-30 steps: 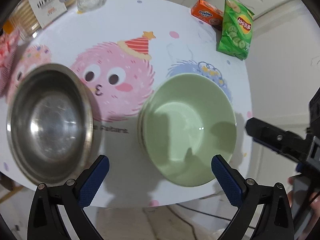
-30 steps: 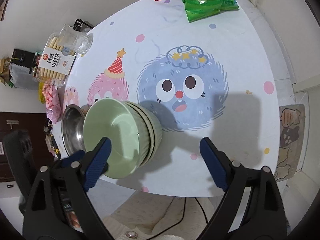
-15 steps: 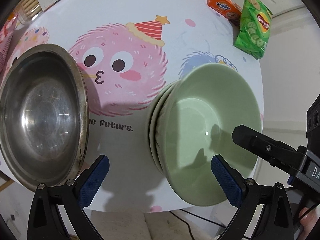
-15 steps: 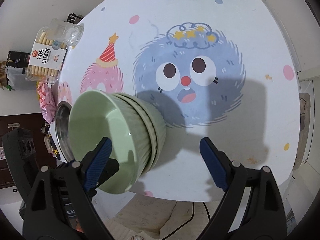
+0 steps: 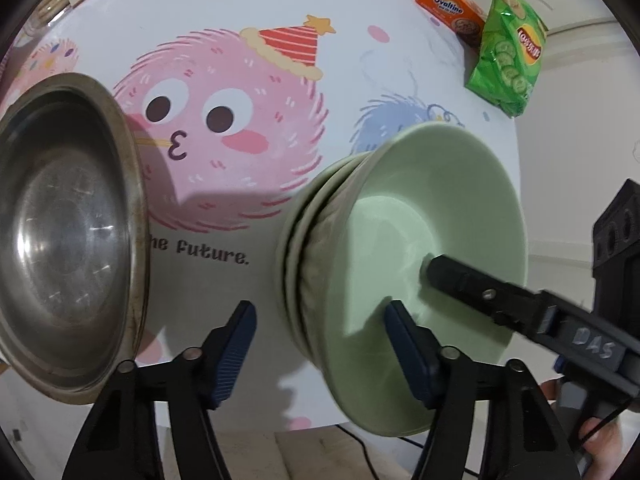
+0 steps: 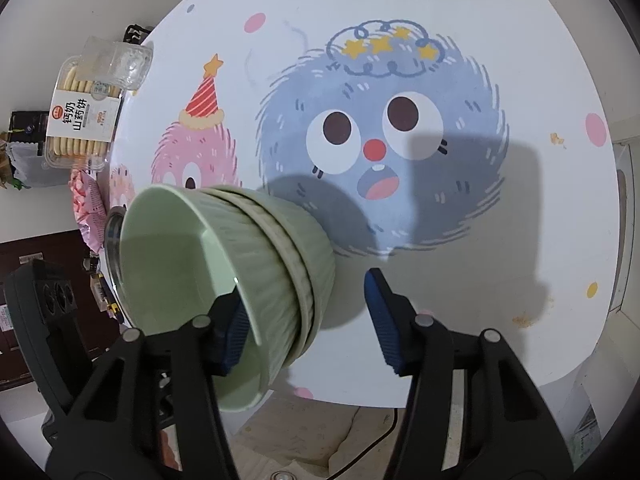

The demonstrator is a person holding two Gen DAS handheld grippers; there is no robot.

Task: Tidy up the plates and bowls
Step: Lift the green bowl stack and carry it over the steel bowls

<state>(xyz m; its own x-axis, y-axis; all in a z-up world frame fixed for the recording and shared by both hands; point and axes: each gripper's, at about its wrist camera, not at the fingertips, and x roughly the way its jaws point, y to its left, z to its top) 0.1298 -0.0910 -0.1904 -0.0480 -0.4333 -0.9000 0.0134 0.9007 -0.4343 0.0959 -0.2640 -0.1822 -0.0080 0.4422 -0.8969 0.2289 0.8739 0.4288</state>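
- Your left gripper [image 5: 318, 340] is spread wide; its right pad [image 5: 404, 340] sits in front of the green bowls [image 5: 400, 248] at their rim, the left pad [image 5: 236, 344] is over bare table [image 5: 248, 32], and nothing is pinched between them.
- Your right gripper [image 6: 304, 320] is also spread. Its left pad [image 6: 232, 332] reaches inside the top bowl's mouth and its right pad [image 6: 384, 320] stays outside, well apart from the wall, so the bowl wall sits between the open jaws.
- In the left view, that same finger shows as a black bar whose tip lies at the inside of the top bowl.
- The green bowls [image 6: 248, 264] are a nested stack of 3, standing near the table's front edge between the pink and blue monster prints.
- Whether a pad actually touches the rim, you cannot tell from these views.
- The steel bowl [image 5: 60, 236] sits on the table to the left of the stack, apart from it, close to the edge.
- At the far side lie a chips bag [image 5: 506, 64] and an Ovaltine box [image 5: 448, 12], touching each other.
- A biscuit box [image 6: 84, 116] and a clear glass [image 6: 120, 64] stand at the table's left rim.
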